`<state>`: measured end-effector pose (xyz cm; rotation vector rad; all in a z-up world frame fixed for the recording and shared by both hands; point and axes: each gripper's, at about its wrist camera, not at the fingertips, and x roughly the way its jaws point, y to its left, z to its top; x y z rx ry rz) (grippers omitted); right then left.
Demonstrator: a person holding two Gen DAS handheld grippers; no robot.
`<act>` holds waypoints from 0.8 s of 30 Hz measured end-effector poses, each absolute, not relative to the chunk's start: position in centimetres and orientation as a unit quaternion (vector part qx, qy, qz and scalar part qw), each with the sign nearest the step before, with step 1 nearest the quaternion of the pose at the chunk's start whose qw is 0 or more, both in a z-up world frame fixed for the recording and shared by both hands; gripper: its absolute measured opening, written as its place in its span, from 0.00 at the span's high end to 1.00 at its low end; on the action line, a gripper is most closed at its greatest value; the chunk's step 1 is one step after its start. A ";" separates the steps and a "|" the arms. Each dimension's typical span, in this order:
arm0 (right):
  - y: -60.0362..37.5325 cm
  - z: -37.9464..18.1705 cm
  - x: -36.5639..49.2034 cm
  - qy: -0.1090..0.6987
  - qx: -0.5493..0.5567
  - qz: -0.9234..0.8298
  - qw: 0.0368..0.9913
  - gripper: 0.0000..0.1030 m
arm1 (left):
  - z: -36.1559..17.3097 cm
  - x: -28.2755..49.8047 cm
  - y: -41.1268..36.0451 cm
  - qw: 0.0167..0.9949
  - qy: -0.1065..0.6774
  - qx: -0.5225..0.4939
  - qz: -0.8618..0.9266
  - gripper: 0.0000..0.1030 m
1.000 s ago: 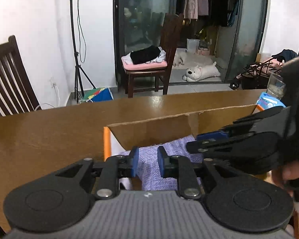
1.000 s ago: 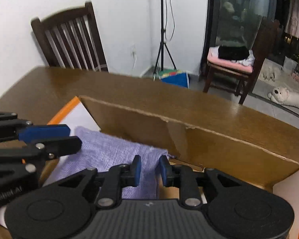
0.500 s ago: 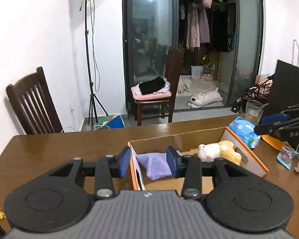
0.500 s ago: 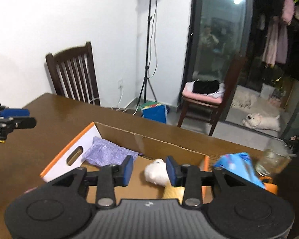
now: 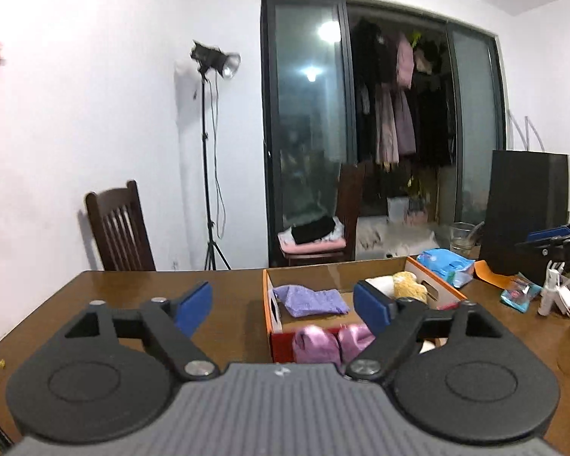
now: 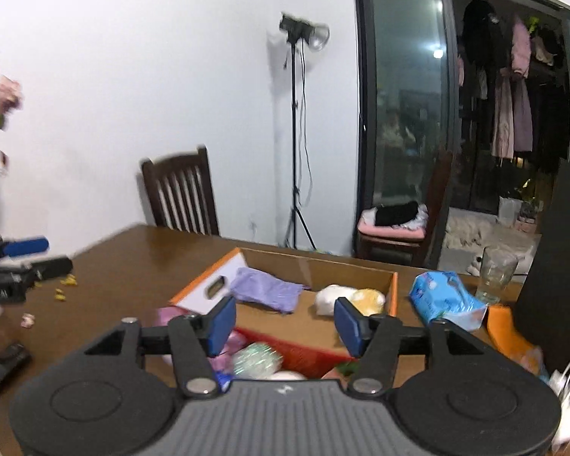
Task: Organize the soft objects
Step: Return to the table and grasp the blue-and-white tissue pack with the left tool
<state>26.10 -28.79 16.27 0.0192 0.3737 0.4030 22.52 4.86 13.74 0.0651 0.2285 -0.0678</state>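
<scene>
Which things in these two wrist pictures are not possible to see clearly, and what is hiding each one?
- Pink satin items, left wrist view: lower parts hidden behind the gripper body.
- Shiny greenish round object, right wrist view: blurred, cut off by the gripper body; identity unclear.
- White and yellow plush toys in the cardboard box: blurred, partly behind a blue finger pad.

Wooden chair [image 5: 119, 228], light stand [image 5: 209, 152], perhaps glass [image 6: 496, 273]

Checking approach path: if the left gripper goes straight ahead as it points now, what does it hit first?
Probably the orange-edged cardboard box: the open left gripper frames its near-left corner, with the folded purple knit cloth just behind. Depth is unclear.
</scene>
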 end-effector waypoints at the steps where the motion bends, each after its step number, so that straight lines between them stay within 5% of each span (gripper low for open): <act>1: -28.9 15.4 24.5 0.174 0.014 0.198 0.965 0.39 | 12.8 21.1 4.5 0.994 0.106 0.033 -0.027 0.16; 11: -27.1 4.6 11.8 0.144 0.039 0.192 0.970 0.28 | 4.2 10.2 2.9 0.992 0.122 0.001 -0.018 0.07; 24: -25.7 0.2 10.2 0.181 0.030 0.178 0.967 0.29 | 0.9 10.6 1.6 0.985 0.163 0.014 -0.050 0.06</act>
